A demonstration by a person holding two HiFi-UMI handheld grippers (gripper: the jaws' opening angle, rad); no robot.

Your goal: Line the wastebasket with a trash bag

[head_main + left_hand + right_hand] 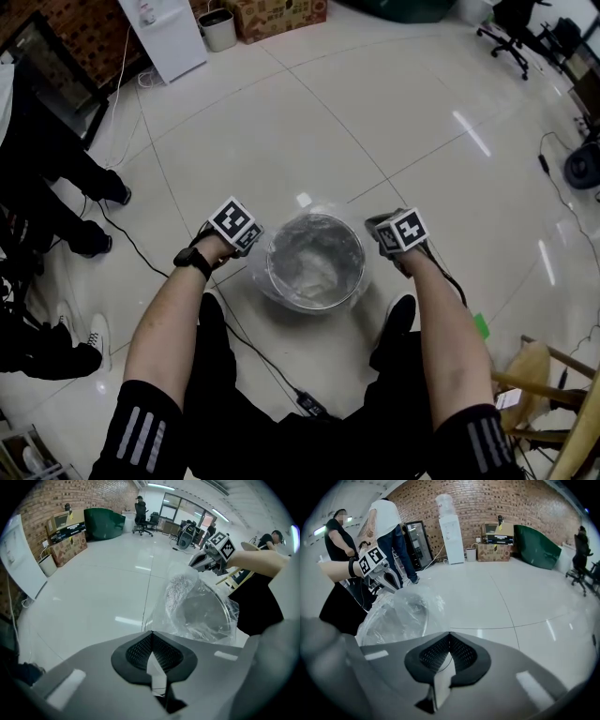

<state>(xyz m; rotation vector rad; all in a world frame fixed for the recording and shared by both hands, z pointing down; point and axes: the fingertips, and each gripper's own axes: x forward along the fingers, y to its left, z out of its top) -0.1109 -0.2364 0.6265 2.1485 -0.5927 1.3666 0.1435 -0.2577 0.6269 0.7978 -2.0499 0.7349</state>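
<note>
Both tools are clenched shut, nothing visible between the jaws. My left gripper [151, 633] and right gripper [449, 635] flank the wastebasket [362, 263], which sits between them. The trash bag [265, 286] lies inside it and drapes over the rim, so lining looks nearly done to me, with only the overhang left to tidy. Whether thin film is pinched at either tip, I can't make out.

Shiny metal wastebasket [362, 261], clear crinkly plastic trash bag [257, 281]
</note>
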